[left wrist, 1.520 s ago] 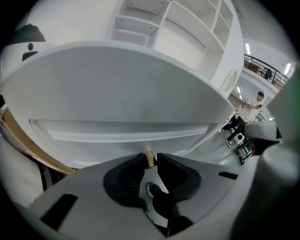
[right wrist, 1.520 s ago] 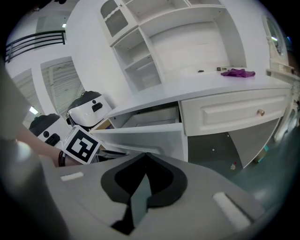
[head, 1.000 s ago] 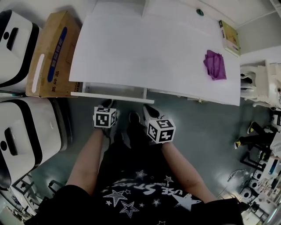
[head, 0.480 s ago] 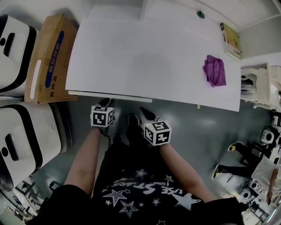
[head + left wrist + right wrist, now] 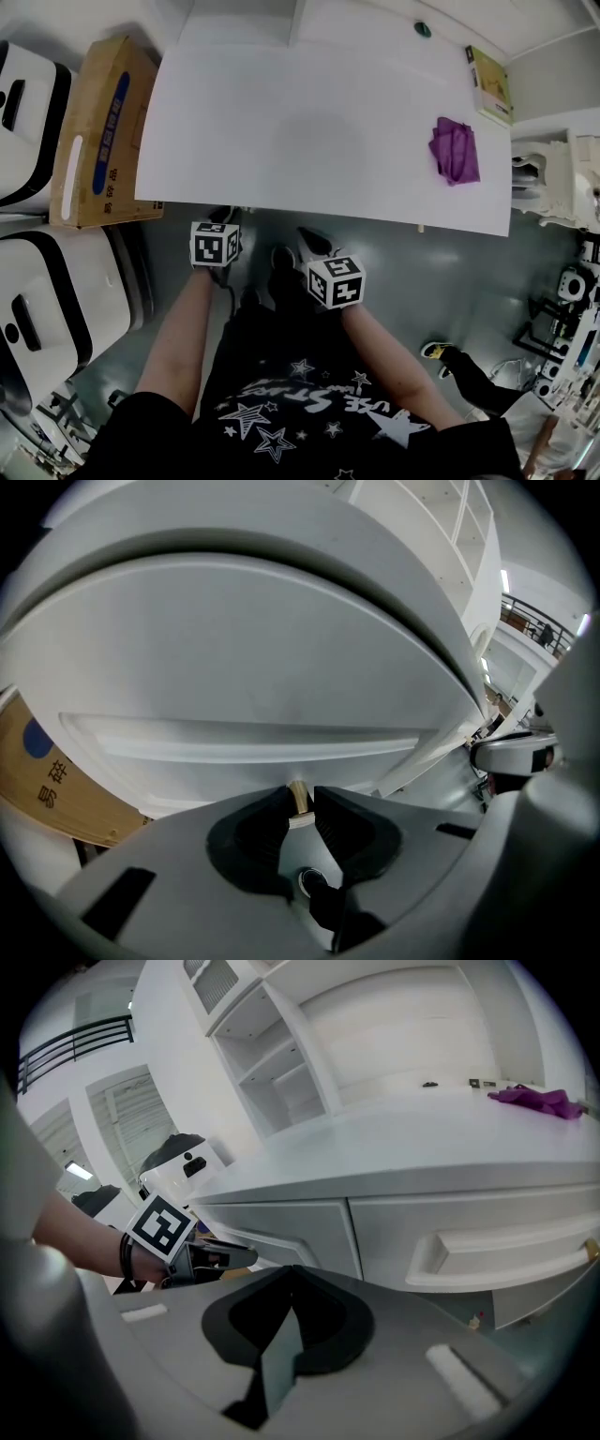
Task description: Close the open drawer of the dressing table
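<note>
The white dressing table [image 5: 309, 131] fills the upper half of the head view, and no drawer sticks out past its front edge. My left gripper [image 5: 221, 221] reaches under that edge. In the left gripper view the drawer front [image 5: 244, 696] stands close ahead, and the left gripper [image 5: 299, 803] is shut on its small brass knob [image 5: 298, 797]. My right gripper [image 5: 315, 240] hangs beside it, clear of the table. Its jaws [image 5: 291, 1274] are together with nothing in them. From there I see the left gripper [image 5: 246, 1253] against the left drawer front [image 5: 281, 1227].
A cardboard box [image 5: 98, 131] stands left of the table, with white machines [image 5: 47, 300] below it. A purple cloth [image 5: 455, 150] and a book [image 5: 489, 84] lie on the tabletop's right side. Another drawer with a bar handle [image 5: 497, 1241] is to the right. Another person's legs [image 5: 459, 366] show lower right.
The drawer that stuck out from the table's front has slid in until it no longer shows under the top. My left gripper went forward with it, still on the knob.
</note>
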`<state>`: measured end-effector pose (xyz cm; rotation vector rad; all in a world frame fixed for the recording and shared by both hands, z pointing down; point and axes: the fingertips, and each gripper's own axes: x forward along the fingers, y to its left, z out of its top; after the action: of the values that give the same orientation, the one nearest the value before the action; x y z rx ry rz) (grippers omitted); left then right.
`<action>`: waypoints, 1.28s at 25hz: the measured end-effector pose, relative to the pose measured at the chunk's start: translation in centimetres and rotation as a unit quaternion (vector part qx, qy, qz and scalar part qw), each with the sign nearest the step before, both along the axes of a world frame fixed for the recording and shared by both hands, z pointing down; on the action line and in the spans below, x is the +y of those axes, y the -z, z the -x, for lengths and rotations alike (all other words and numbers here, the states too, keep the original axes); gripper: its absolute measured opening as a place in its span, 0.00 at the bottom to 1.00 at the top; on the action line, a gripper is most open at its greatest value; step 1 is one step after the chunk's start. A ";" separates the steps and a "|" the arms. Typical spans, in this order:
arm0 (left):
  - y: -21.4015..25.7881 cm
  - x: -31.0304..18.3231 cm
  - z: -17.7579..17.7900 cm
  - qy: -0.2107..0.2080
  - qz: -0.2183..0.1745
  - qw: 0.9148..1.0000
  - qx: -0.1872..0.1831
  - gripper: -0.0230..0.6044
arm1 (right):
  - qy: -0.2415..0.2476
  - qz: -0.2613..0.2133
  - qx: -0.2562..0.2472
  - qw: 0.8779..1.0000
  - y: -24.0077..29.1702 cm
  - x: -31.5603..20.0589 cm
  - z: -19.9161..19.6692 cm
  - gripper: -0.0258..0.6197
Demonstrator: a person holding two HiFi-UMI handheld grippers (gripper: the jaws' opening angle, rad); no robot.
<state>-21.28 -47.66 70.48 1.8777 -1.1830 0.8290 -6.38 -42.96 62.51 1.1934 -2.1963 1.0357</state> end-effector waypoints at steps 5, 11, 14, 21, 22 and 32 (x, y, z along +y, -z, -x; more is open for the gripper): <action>0.0 -0.2 0.0 0.000 -0.002 1.000 0.008 0.18 | 0.000 0.001 0.004 1.000 0.0 0.2 0.1 0.04; 0.1 -0.2 0.1 0.000 -0.014 1.000 0.003 0.18 | -0.004 -0.013 0.005 1.000 0.6 0.4 0.8 0.04; 0.7 0.3 0.0 -0.009 -0.019 1.000 0.006 0.21 | -0.006 -0.020 0.007 1.000 1.1 0.9 1.0 0.04; 4.1 2.3 1.8 0.029 -0.057 0.997 0.042 0.30 | -0.013 -0.048 0.009 0.999 3.3 2.4 2.6 0.04; 4.7 2.7 2.1 0.036 -0.062 0.996 0.050 0.31 | -0.014 -0.053 0.009 0.998 3.7 2.8 2.9 0.04; 10.1 9.5 4.0 0.026 -0.125 0.986 0.104 0.31 | -0.032 -0.081 0.019 0.996 6.0 9.3 5.7 0.04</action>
<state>-25.25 -38.19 60.36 2.0683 -1.2421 0.4583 -12.10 -33.63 56.47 1.3493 -2.2620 0.8657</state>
